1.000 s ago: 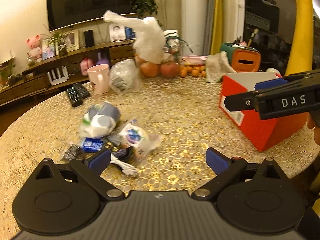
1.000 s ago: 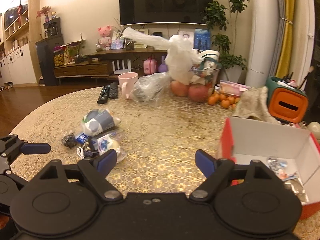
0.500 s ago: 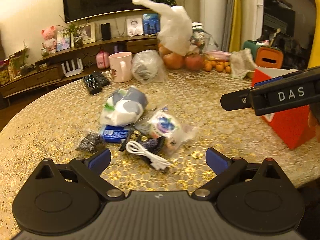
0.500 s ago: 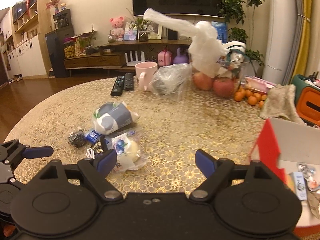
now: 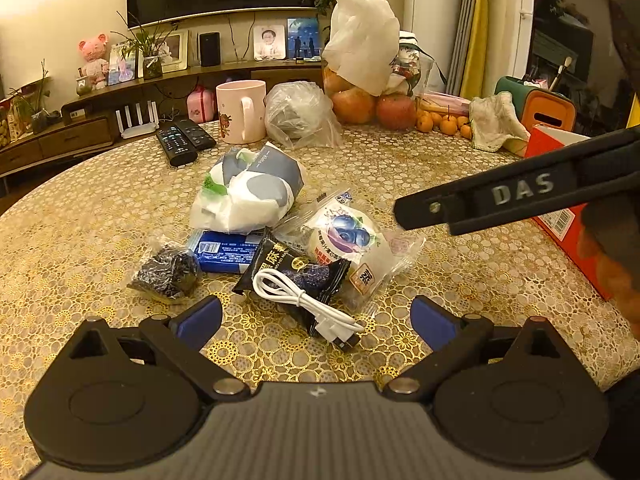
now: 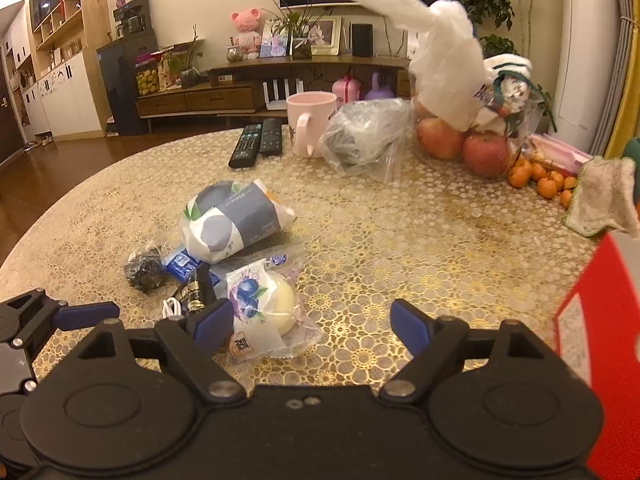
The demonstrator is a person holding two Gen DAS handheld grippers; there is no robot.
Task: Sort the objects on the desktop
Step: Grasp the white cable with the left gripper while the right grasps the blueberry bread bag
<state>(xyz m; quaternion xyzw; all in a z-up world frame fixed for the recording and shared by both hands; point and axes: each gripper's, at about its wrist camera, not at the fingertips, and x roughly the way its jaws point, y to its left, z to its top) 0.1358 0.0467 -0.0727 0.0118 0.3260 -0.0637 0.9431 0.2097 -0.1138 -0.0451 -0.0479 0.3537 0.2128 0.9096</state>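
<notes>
- my left gripper point(image 5: 316, 316) is spread wide, nothing between its blue pads, held low over the near edge of the pile.
- my right gripper point(image 6: 312, 326) is spread wide too, empty; its left pad point(image 6: 214, 320) sits in front of the bun's wrapper, but i cannot tell if it touches.
- the pile lies on the table point(image 5: 400, 168), in front of both grippers: a white cable point(image 5: 300, 300) lies on a black sachet point(image 5: 296, 268).
- just right of them is a blueberry bun point(image 5: 352, 244) in clear wrap.
- behind the sachet is a blue pack point(image 5: 224, 254), with a dark crumpled wrapper point(image 5: 168, 272) just left of it.
- at the back of the pile is a white-and-grey tissue pack point(image 5: 248, 192).
- the red box point(image 6: 600, 320) stands at the table's right edge, well apart from the pile.
- farther back: a pink mug point(image 5: 242, 110), two remotes point(image 5: 182, 140), a clear bag point(image 5: 298, 114), apples point(image 5: 376, 106) and small oranges point(image 5: 442, 122).
</notes>
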